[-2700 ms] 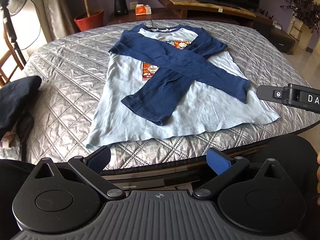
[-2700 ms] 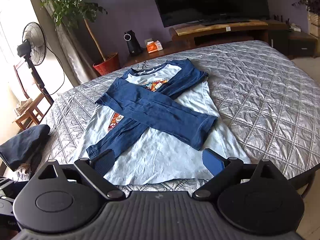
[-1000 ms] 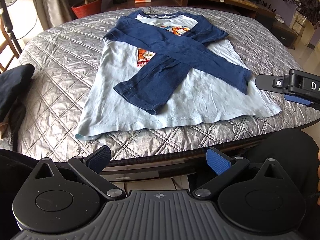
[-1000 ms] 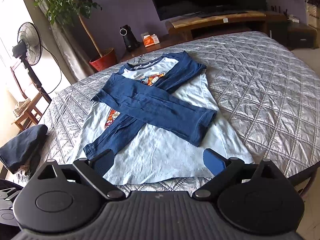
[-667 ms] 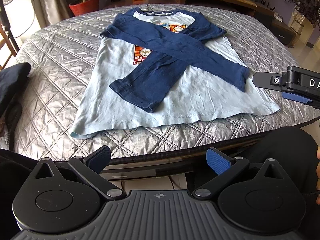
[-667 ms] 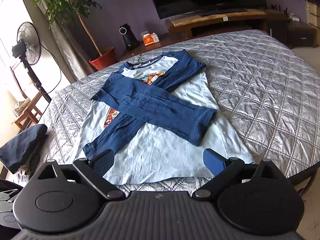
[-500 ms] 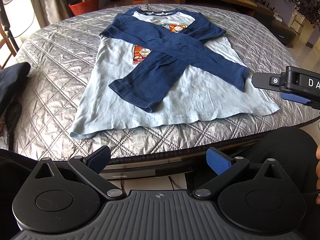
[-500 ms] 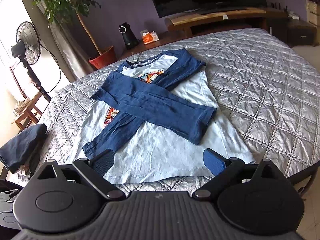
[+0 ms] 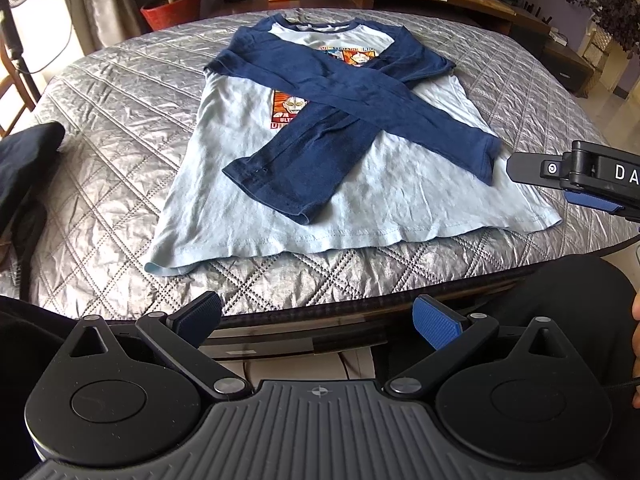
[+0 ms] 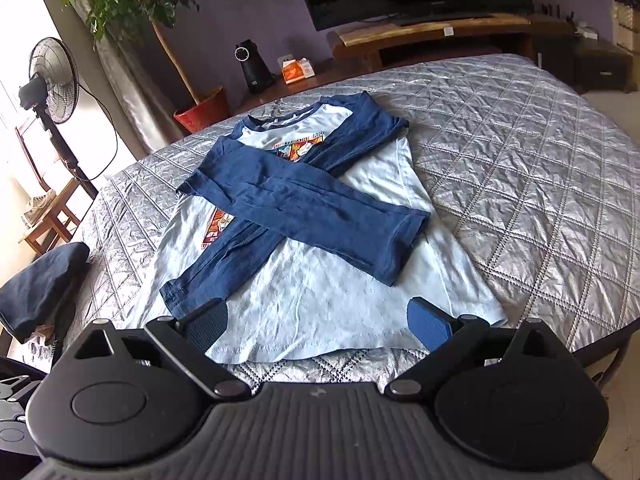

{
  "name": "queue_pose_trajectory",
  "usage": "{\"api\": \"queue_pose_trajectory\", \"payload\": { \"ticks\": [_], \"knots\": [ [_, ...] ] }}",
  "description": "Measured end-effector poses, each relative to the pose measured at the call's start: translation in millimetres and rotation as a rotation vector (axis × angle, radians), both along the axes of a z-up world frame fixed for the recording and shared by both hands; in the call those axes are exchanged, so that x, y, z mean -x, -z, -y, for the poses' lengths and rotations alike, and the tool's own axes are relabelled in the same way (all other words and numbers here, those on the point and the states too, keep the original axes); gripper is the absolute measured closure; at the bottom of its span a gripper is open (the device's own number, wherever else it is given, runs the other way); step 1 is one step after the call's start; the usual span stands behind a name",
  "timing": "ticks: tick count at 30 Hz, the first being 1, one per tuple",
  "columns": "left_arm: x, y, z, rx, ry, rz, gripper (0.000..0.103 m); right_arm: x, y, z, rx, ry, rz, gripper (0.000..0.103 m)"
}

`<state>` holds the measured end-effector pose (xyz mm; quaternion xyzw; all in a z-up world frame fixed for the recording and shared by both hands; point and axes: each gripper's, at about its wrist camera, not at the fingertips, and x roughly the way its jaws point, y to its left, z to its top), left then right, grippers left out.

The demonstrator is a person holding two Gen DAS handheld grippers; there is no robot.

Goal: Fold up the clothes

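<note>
A light blue shirt point(image 9: 240, 160) point(image 10: 320, 320) with navy long sleeves lies flat on the round table, collar away from me. Its two navy sleeves point(image 9: 360, 92) point(image 10: 304, 208) are folded across the chest in an X over an orange print. My left gripper point(image 9: 318, 318) hangs open just off the table's near edge, below the shirt's hem. My right gripper point(image 10: 318, 322) is open too, hovering over the hem at the shirt's near right side; its tips also show from the side in the left wrist view point(image 9: 576, 184). Neither holds anything.
The table wears a silver quilted cover point(image 9: 100, 100) point(image 10: 520, 160). A folded dark garment point(image 9: 24, 160) point(image 10: 40, 284) lies at the table's left edge. Behind stand a red plant pot point(image 10: 204, 110), a fan point(image 10: 48, 76) and a TV bench point(image 10: 432, 36). A person's dark-clad knee point(image 9: 560, 292) is by the near right edge.
Both grippers have eased slightly forward over the last second, so the shirt sits a little nearer in view. The shirt has not moved and both grippers stay open.
</note>
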<state>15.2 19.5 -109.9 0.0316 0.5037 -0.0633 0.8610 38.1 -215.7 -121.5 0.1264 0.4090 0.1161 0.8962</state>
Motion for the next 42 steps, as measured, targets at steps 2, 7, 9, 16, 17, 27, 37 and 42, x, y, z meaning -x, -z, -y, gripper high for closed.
{"api": "queue_pose_trajectory", "payload": {
  "ticks": [2,7,9,16,17,27,37,42],
  "knots": [
    [-0.2,0.1,-0.1,0.0,-0.001,-0.001,0.0,0.3,0.0,-0.1,0.002,-0.001,0.0,0.007],
    [-0.4,0.6,0.0,-0.001,0.0,-0.003,0.0,-0.1,0.2,0.5,0.002,-0.002,-0.002,0.007],
    [-0.4,0.9,0.1,-0.002,0.0,-0.004,0.0,-0.4,0.1,1.1,0.001,-0.001,-0.004,0.007],
    [-0.5,1.9,0.5,-0.004,0.001,-0.008,0.0,-0.8,0.6,0.3,0.003,-0.003,-0.008,0.007],
    [-0.5,2.1,0.6,-0.005,0.001,-0.008,0.0,-0.8,0.6,0.1,0.003,-0.004,-0.008,0.007],
    [-1.9,6.1,1.3,-0.013,0.003,-0.02,0.0,-2.4,1.4,-1.5,0.018,-0.012,-0.024,0.007],
    [-5.6,11.6,1.3,-0.023,0.005,-0.035,0.001,-6.7,3.2,3.5,-0.013,0.002,-0.016,0.008],
    [-6.9,15.2,0.1,-0.031,0.0,-0.041,0.001,-8.0,3.2,1.8,-0.002,-0.005,-0.008,0.008]
  ]
}}
